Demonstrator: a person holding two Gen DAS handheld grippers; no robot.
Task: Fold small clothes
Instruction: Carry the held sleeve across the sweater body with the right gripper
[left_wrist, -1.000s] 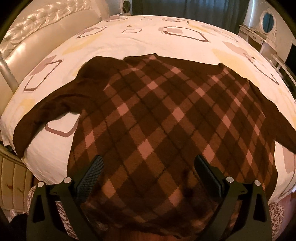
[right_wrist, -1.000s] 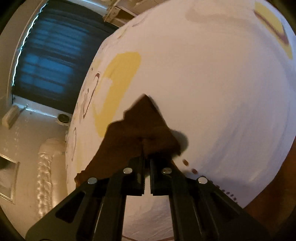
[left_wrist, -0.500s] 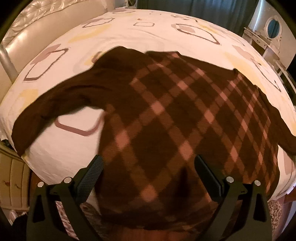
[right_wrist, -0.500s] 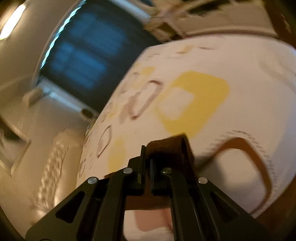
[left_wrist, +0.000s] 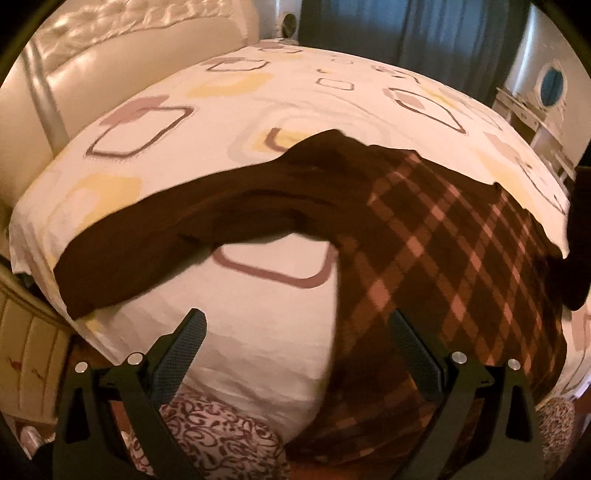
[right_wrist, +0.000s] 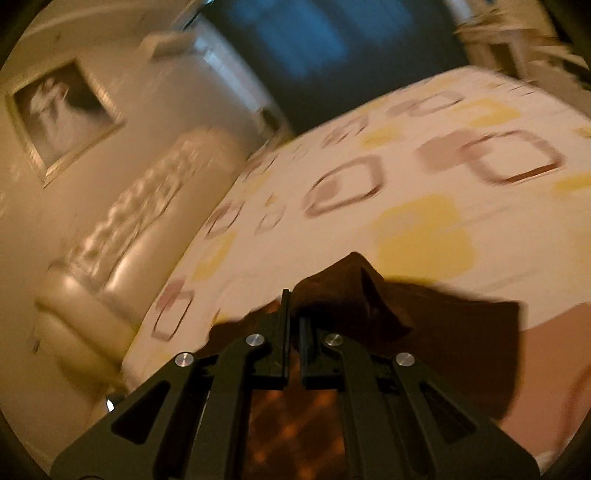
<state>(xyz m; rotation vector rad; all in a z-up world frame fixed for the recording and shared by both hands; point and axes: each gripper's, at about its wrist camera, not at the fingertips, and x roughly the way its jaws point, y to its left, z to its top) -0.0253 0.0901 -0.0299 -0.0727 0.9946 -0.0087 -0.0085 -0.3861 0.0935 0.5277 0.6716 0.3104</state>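
**Handling a limp knitted sweater by its sleeve end**

Pinching a dark brown sleeve end (right_wrist: 351, 280), the right gripper (right_wrist: 293, 321) is clamped tight. The left gripper (left_wrist: 295, 354) gapes empty over the white patterned bedsheet (left_wrist: 258, 332). Beyond lies the brown argyle knitted sweater (left_wrist: 443, 251), likely soft, light, floppy and stretchy; hems and cuffs suit gripping best.
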